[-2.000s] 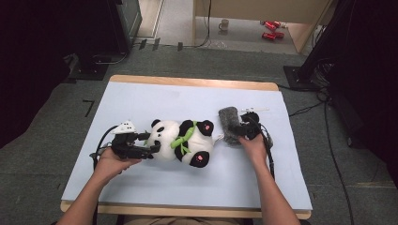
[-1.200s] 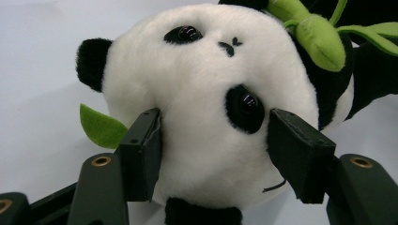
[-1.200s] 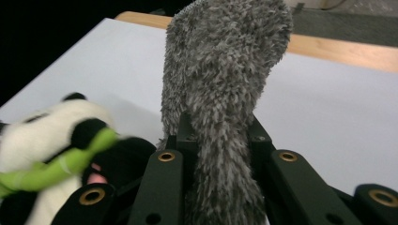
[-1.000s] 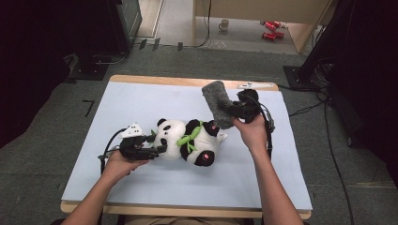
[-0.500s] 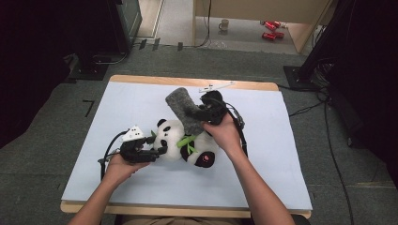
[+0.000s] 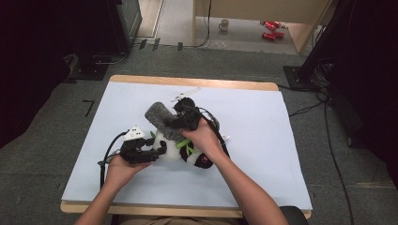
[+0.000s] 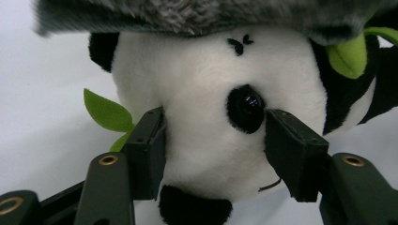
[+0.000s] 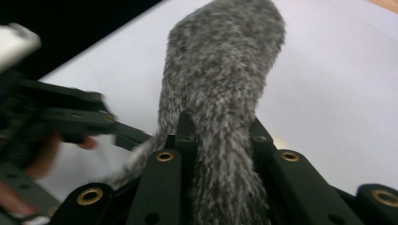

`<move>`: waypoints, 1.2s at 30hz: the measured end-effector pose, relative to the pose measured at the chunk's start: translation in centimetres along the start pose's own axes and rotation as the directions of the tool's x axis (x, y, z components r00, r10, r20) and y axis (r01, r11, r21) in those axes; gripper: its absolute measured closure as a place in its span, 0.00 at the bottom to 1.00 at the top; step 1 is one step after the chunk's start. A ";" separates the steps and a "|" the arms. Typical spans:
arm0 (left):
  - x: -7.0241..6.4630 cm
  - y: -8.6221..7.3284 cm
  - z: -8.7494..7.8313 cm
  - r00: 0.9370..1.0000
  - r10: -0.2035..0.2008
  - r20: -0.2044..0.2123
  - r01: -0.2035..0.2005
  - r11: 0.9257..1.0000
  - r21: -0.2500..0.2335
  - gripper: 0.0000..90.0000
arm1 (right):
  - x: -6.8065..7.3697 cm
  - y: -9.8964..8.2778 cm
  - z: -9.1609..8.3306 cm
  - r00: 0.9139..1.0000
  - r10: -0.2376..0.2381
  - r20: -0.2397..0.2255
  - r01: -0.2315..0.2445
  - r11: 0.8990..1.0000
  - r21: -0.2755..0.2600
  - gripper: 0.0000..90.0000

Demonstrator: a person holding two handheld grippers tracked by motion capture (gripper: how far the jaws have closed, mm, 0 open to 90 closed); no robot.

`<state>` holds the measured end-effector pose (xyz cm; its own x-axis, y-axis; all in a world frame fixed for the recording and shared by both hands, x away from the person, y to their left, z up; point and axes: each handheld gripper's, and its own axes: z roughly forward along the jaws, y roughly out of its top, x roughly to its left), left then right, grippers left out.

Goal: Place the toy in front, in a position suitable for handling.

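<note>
Panda plush point(image 6: 180, 150): lies near the middle of the table point(image 6: 291, 154), on its light blue surface, between the person's two hands; in the left gripper view its white head with one black eye patch point(image 7: 244, 108) faces the camera.
Green leaves point(image 7: 107, 112): felt pieces on the panda, one beside the left jaw in the left gripper view, another at the upper right by the black body.
Grey furry piece point(image 6: 162, 119): a fuzzy grey cloth, held up over the panda's head and slanting toward the table's far left; in the left gripper view it hangs across the top of the panda's head.
Left gripper point(image 6: 157, 151): low on the table at the panda's head, pointing right; its jaws have just been closing, one on each side of the head, against the fur.
Right gripper point(image 6: 174, 123): above the panda, clamped on the lower end of the grey furry piece, the fur bunched between both jaws in the right gripper view.
Left hand point(image 6: 119, 168): wrapped round the left gripper's body.
Right hand point(image 6: 202, 138): over the panda's body, holding the right gripper.
</note>
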<state>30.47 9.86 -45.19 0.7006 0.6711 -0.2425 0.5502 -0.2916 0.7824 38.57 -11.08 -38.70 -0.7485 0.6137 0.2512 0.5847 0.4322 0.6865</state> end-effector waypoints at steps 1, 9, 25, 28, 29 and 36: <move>0.0 0.0 0.0 1.000 -0.020 0.001 0.020 1.000 0.004 0.49 | -0.2 -0.1 0.1 1.000 0.005 0.007 -0.005 1.000 0.008 0.82; 0.1 0.1 0.1 0.999 -0.041 0.001 0.041 0.999 0.005 0.52 | -2.0 -0.5 -0.6 0.994 0.025 0.105 -0.029 0.999 0.036 0.85; 0.0 0.2 0.2 1.000 -0.010 0.004 0.010 1.000 0.006 0.52 | -4.1 -1.0 -2.0 0.971 0.057 0.231 -0.079 0.993 0.089 0.86; -0.1 0.1 0.2 1.000 -0.010 0.006 0.010 1.000 -0.005 0.52 | -4.4 -1.6 -1.9 0.972 0.072 0.223 -0.085 0.995 0.053 0.86; 0.0 0.2 0.3 1.000 -0.009 0.005 0.009 1.000 -0.004 0.52 | -4.5 -1.5 -2.1 0.972 0.080 0.221 -0.094 0.994 0.053 0.86; 0.1 0.3 0.3 1.000 -0.004 0.014 0.004 1.000 0.007 0.52 | -5.6 -1.3 -4.2 0.967 0.116 0.225 -0.116 0.993 -0.011 0.86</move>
<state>30.84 9.69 -45.14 0.7046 0.6625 -0.2540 0.5562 -0.2934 0.7775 40.70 -17.85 -38.20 -0.5862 0.7924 0.1690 0.6644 0.3508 0.6599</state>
